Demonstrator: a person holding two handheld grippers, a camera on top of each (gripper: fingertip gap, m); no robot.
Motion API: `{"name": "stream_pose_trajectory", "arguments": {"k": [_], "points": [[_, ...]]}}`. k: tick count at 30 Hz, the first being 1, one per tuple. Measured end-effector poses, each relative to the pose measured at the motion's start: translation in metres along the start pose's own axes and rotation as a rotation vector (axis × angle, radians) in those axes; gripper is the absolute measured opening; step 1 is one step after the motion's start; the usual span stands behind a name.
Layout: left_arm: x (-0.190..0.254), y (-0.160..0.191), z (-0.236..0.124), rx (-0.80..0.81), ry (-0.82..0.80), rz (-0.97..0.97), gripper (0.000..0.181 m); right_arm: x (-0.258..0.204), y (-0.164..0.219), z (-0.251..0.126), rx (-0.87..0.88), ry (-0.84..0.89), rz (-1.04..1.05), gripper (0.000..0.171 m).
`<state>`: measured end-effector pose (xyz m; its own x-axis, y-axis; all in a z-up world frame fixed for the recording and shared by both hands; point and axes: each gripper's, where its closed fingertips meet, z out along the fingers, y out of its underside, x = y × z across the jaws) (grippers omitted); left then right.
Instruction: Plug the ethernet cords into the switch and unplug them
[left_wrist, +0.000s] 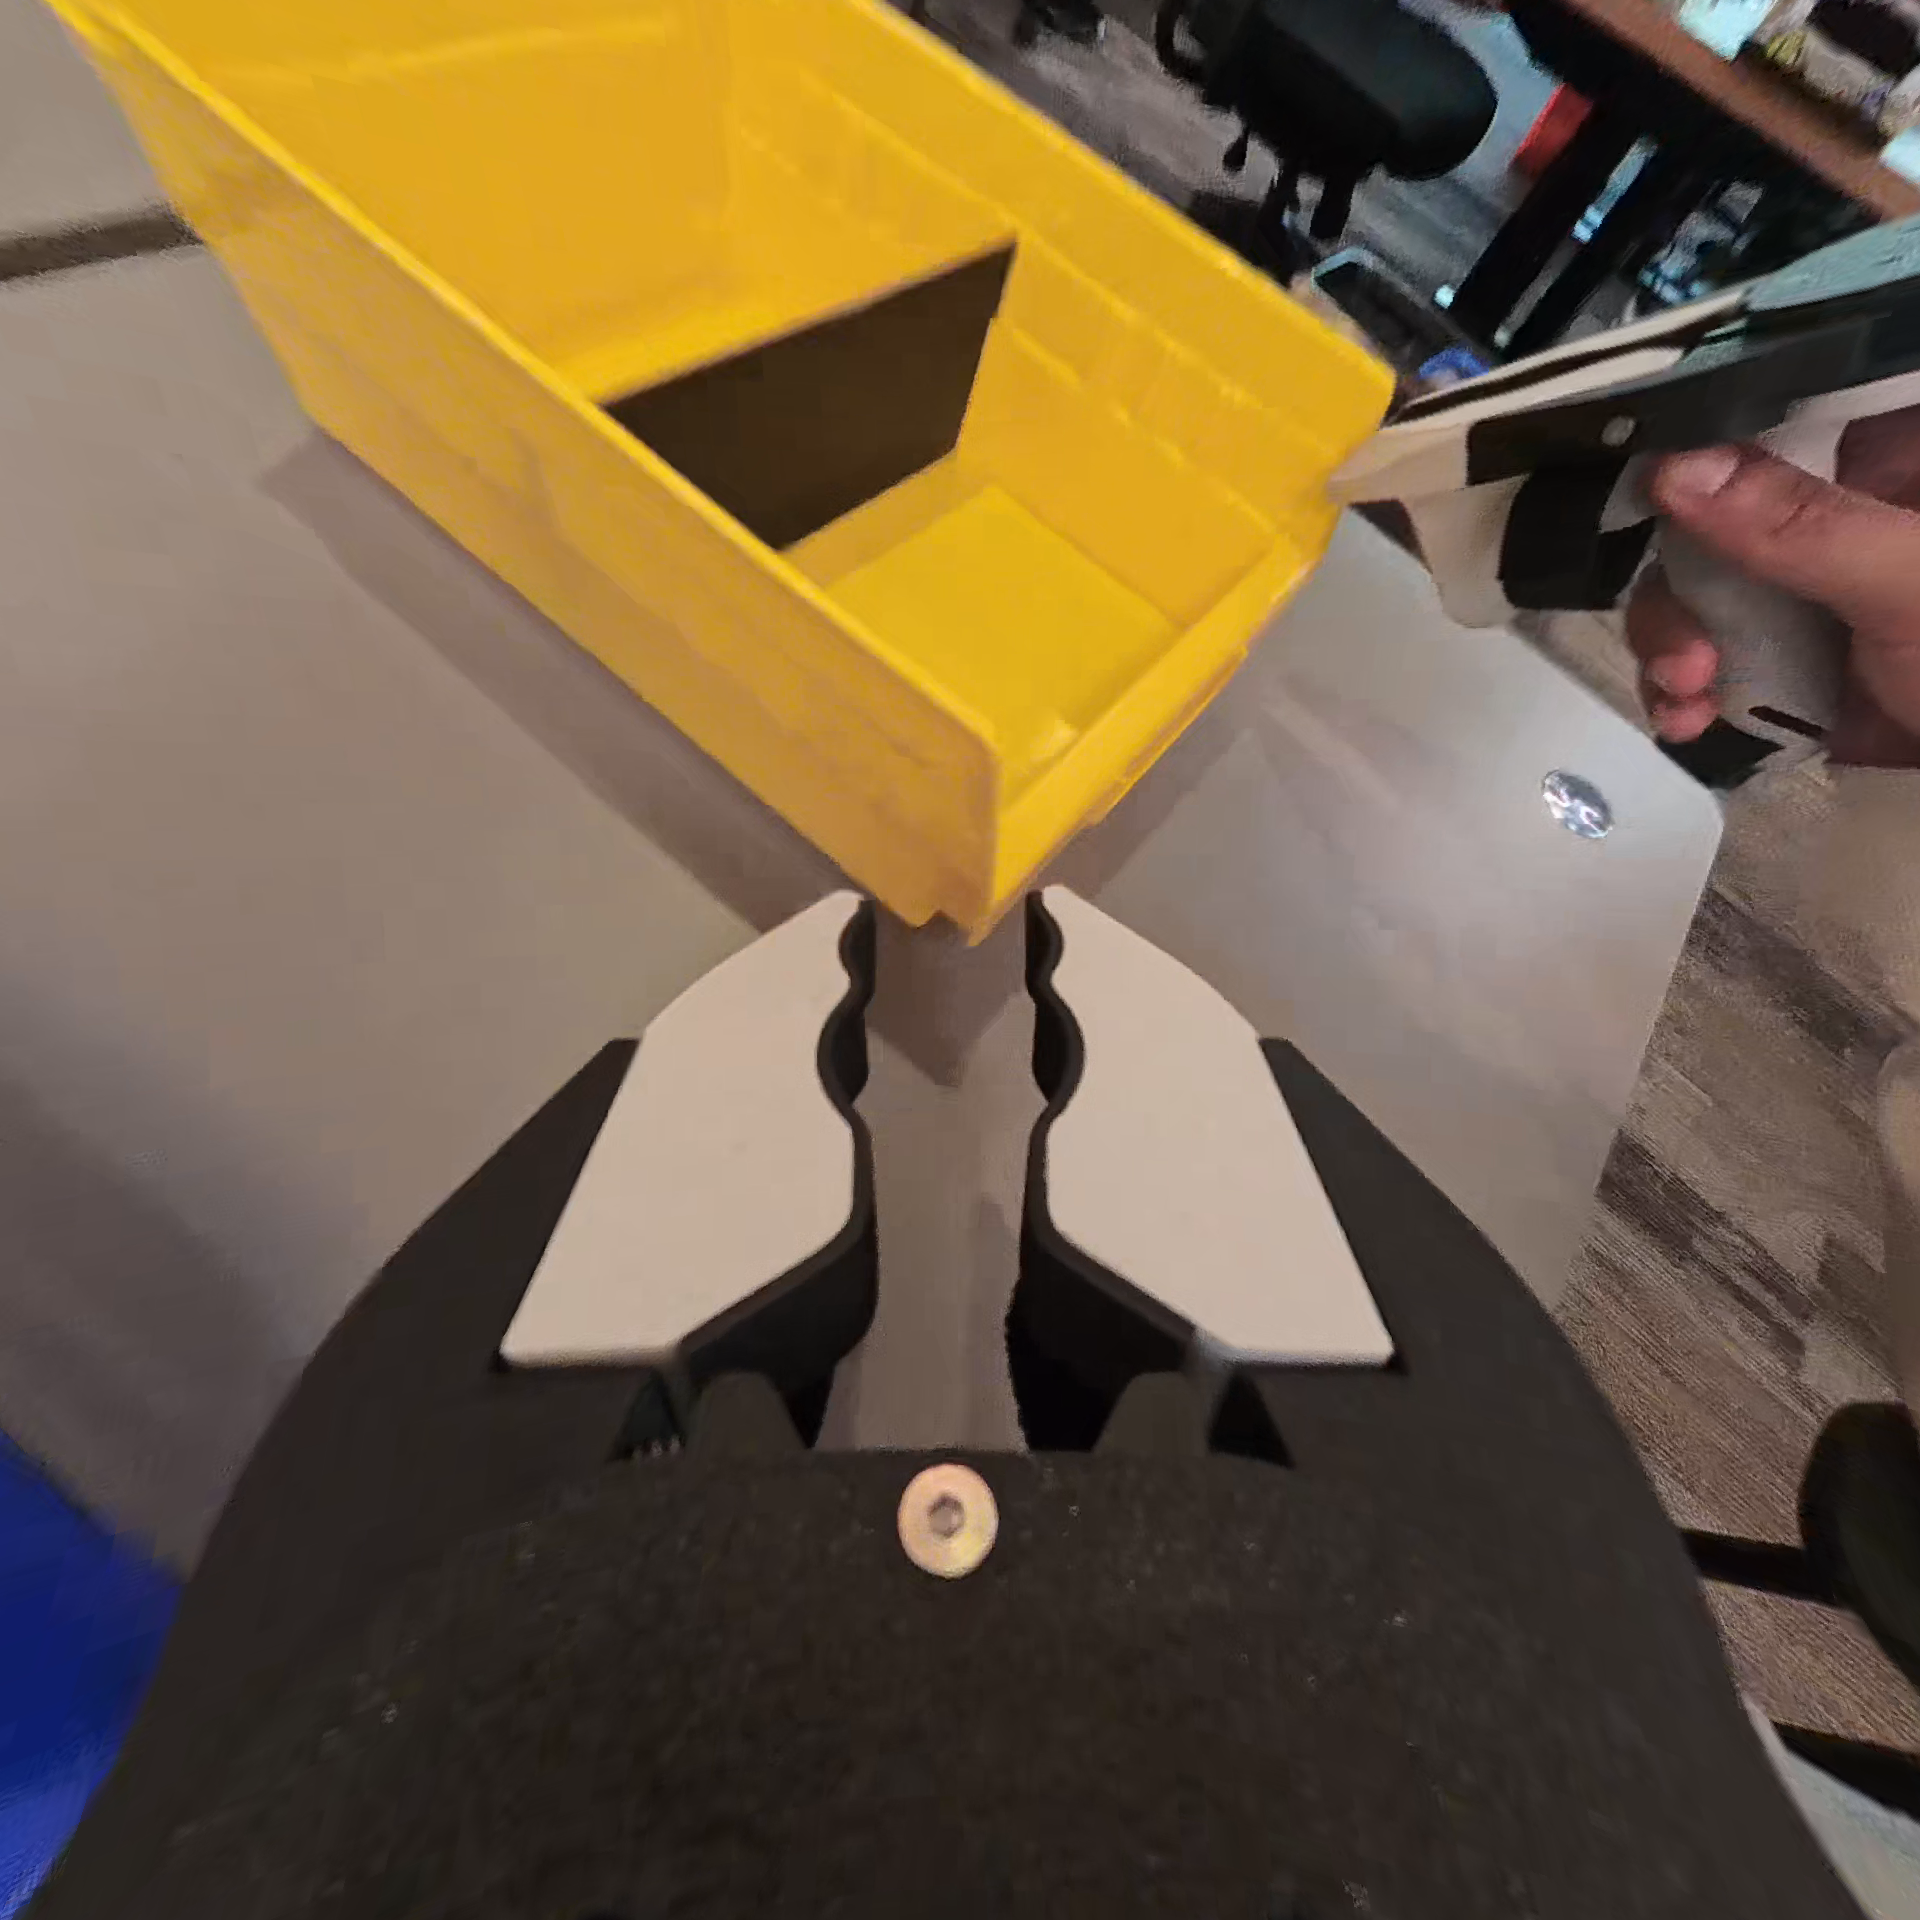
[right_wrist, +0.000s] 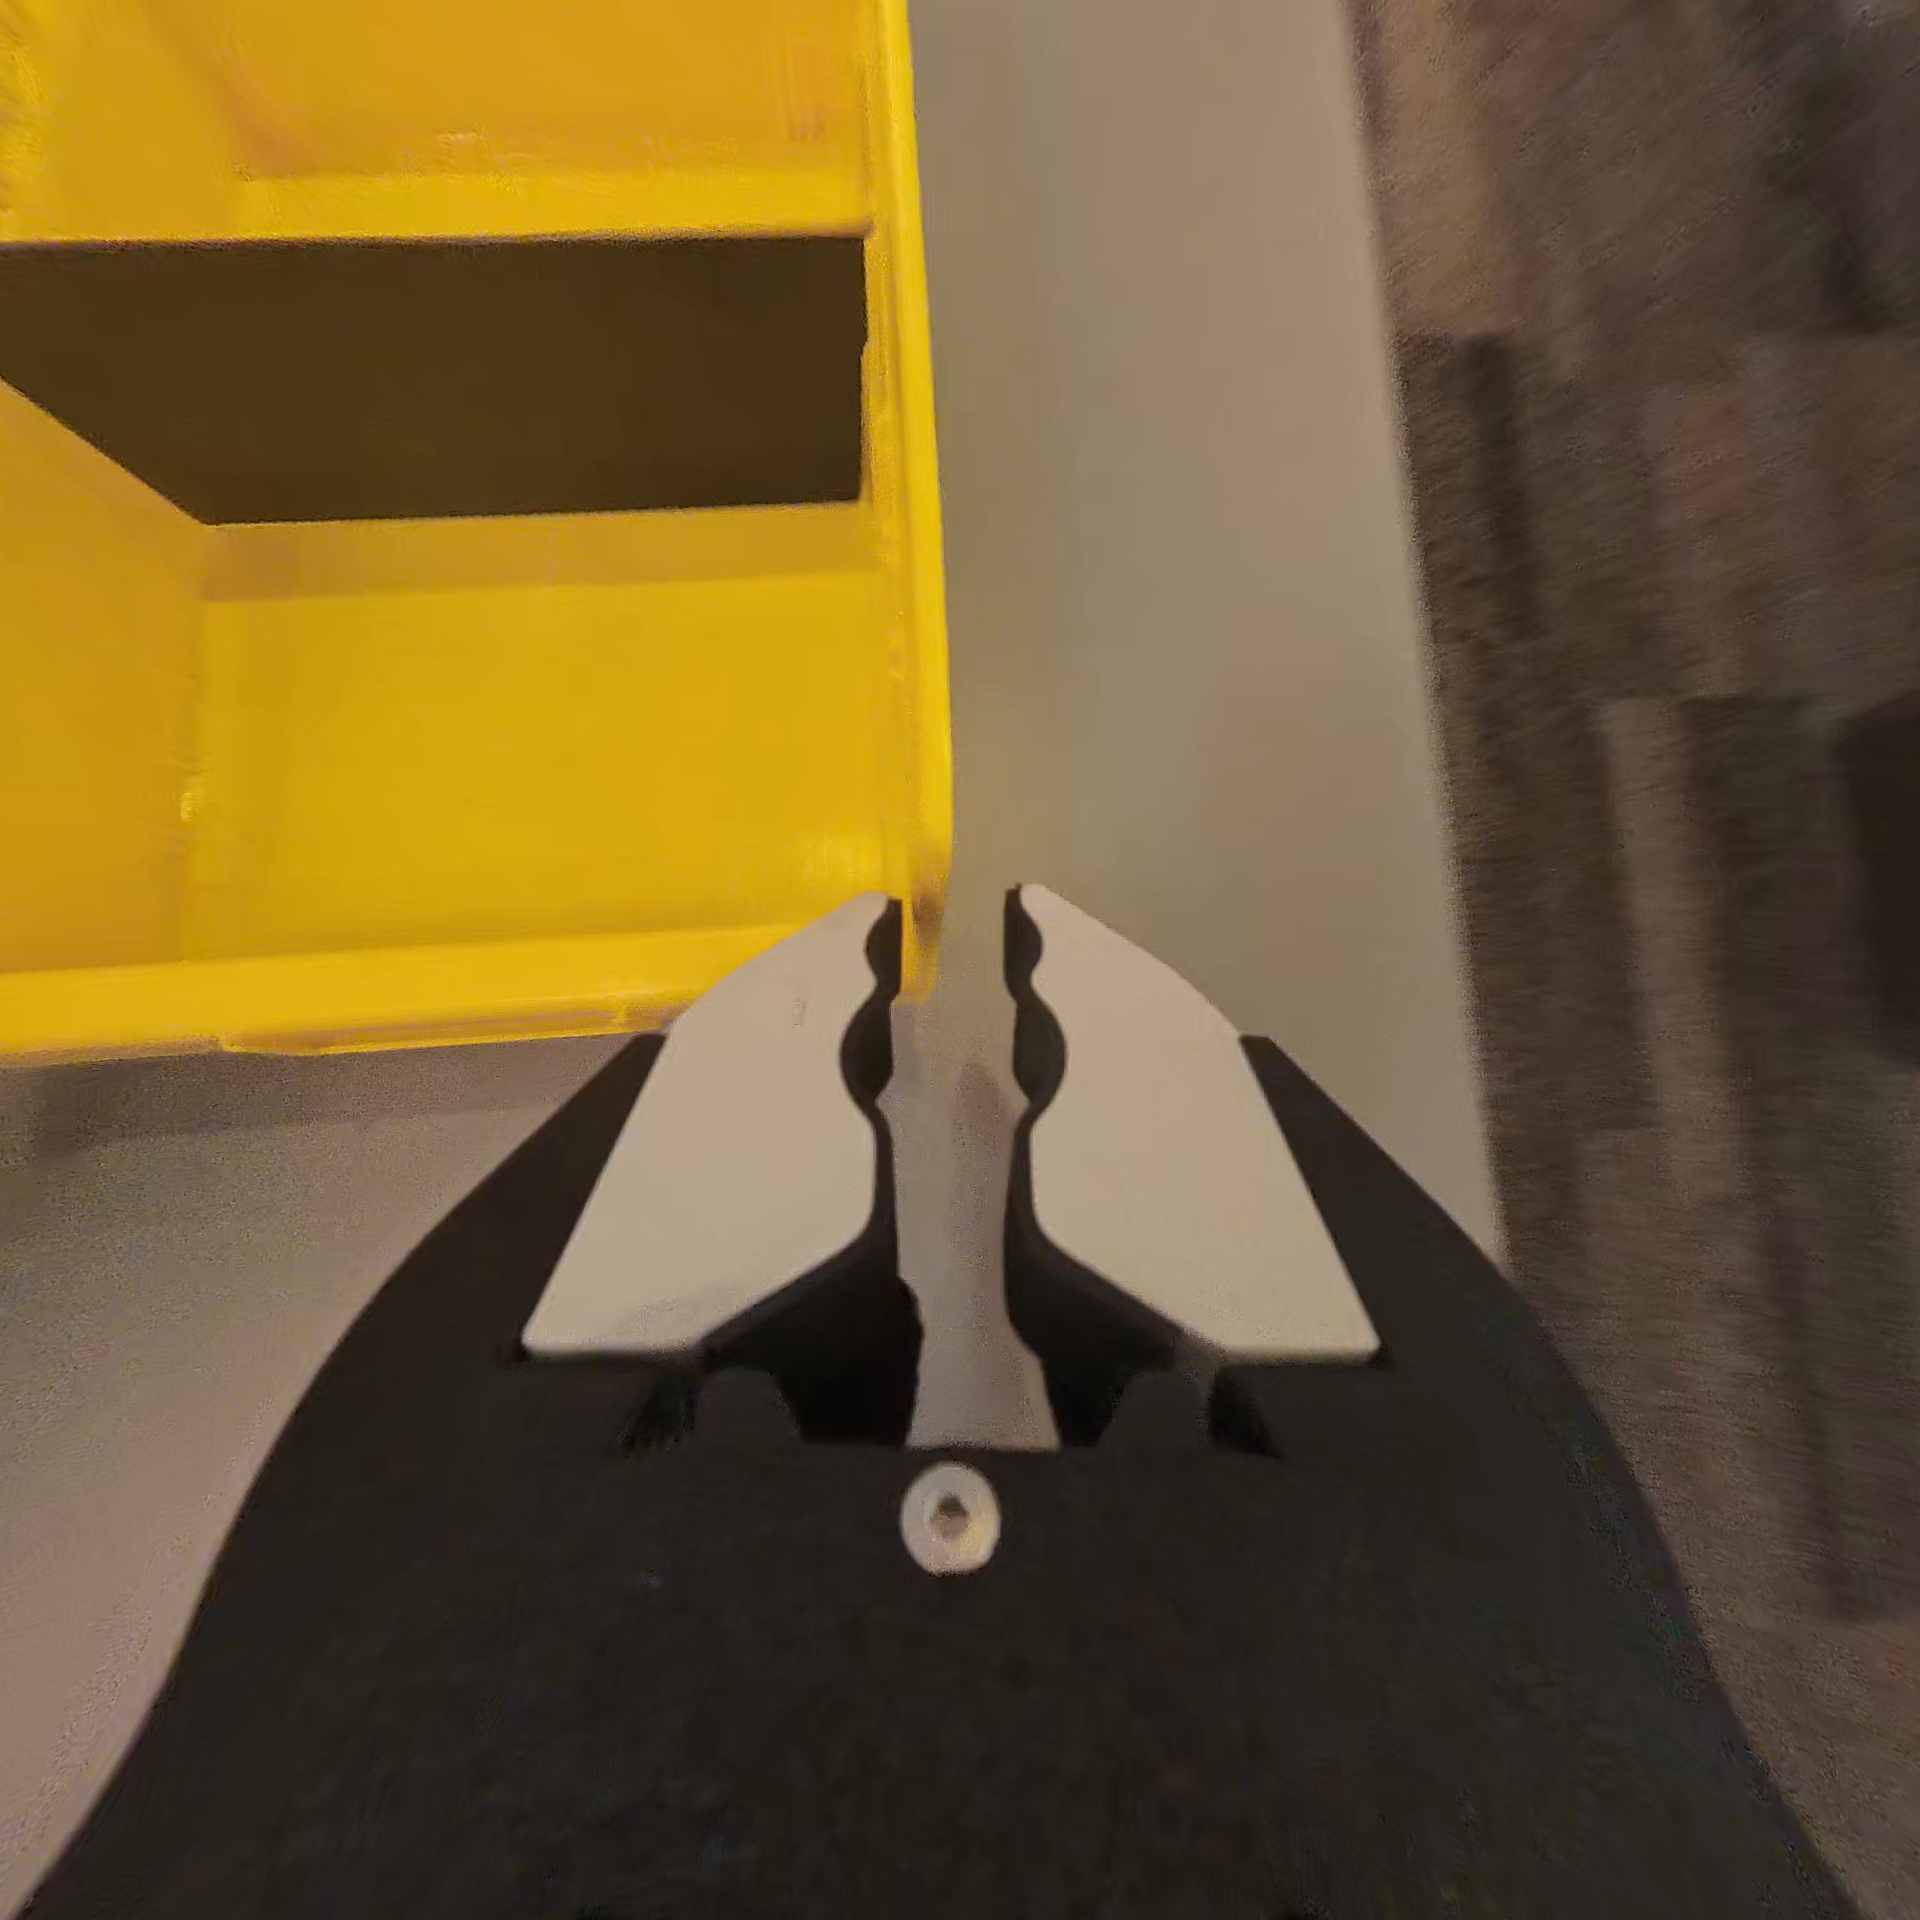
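No ethernet cord or switch shows in either view. A yellow plastic bin (left_wrist: 623, 499) with a black divider (left_wrist: 821, 405) across its inside stands on a grey table (left_wrist: 260, 831). My left gripper (left_wrist: 948, 909) is open, its tips at the bin's near corner. My right gripper (right_wrist: 951, 899) is open around the rim of the bin's (right_wrist: 520, 779) right wall, with the left finger against the wall. The divider (right_wrist: 468, 374) shows there too. The right gripper also shows in the left wrist view (left_wrist: 1351, 483), held by a hand (left_wrist: 1787, 582) at the bin's far corner.
The table's rounded edge is close on the right, with a small silver disc (left_wrist: 1577, 803) near it. Patterned carpet (right_wrist: 1662, 623) lies beyond. A black office chair (left_wrist: 1351, 83) and a desk stand at the back. Something blue (left_wrist: 62, 1610) sits at the lower left. Tip to tip, the grippers are about 25 cm apart.
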<state>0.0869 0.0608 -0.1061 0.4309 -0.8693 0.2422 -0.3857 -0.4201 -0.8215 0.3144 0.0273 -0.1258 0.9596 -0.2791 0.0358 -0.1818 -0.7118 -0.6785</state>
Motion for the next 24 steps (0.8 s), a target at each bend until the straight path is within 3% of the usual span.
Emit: {"name": "stream_pose_trajectory", "arguments": {"k": [3, 5, 8, 9, 13, 15, 19, 20, 21, 23, 24], "points": [[-0.031, -0.016, -0.057, 0.078, -0.079, 0.045, 0.032, -0.014, -0.033, -0.035, 0.101, 0.118, -0.136, 0.024], [-0.059, -0.027, -0.106, 0.17, -0.185, 0.078, 0.037, -0.055, -0.057, -0.055, 0.202, 0.075, -0.204, 0.028], [-0.105, -0.044, -0.181, 0.372, -0.375, 0.04, 0.037, -0.15, -0.078, -0.073, 0.345, -0.096, -0.309, 0.04], [-0.115, -0.041, -0.199, 0.393, -0.409, 0.036, 0.045, -0.188, -0.078, -0.076, 0.376, -0.19, -0.325, 0.043], [-0.179, 0.008, -0.259, 0.359, -0.761, 0.121, 0.051, -0.33, -0.039, -0.063, 0.335, -0.554, -0.289, 0.063], [-0.204, 0.039, -0.271, 0.31, -0.838, 0.105, 0.051, -0.37, -0.021, -0.042, 0.315, -0.55, -0.306, 0.071], [-0.239, 0.077, -0.245, 0.176, -0.715, -0.105, 0.064, -0.397, -0.011, 0.005, 0.287, -0.364, -0.338, 0.064], [-0.246, 0.087, -0.235, 0.146, -0.688, -0.14, 0.059, -0.399, -0.011, 0.014, 0.269, -0.327, -0.334, 0.061], [-0.251, 0.096, -0.224, 0.095, -0.653, -0.17, 0.042, -0.408, -0.01, 0.016, 0.249, -0.369, -0.31, 0.065], [-0.262, 0.098, -0.221, 0.07, -0.631, -0.22, 0.017, -0.415, -0.009, 0.018, 0.205, -0.402, -0.238, 0.038], [-0.266, 0.097, -0.223, 0.073, -0.618, -0.237, 0.014, -0.409, -0.011, 0.018, 0.2, -0.36, -0.214, 0.027]]}}
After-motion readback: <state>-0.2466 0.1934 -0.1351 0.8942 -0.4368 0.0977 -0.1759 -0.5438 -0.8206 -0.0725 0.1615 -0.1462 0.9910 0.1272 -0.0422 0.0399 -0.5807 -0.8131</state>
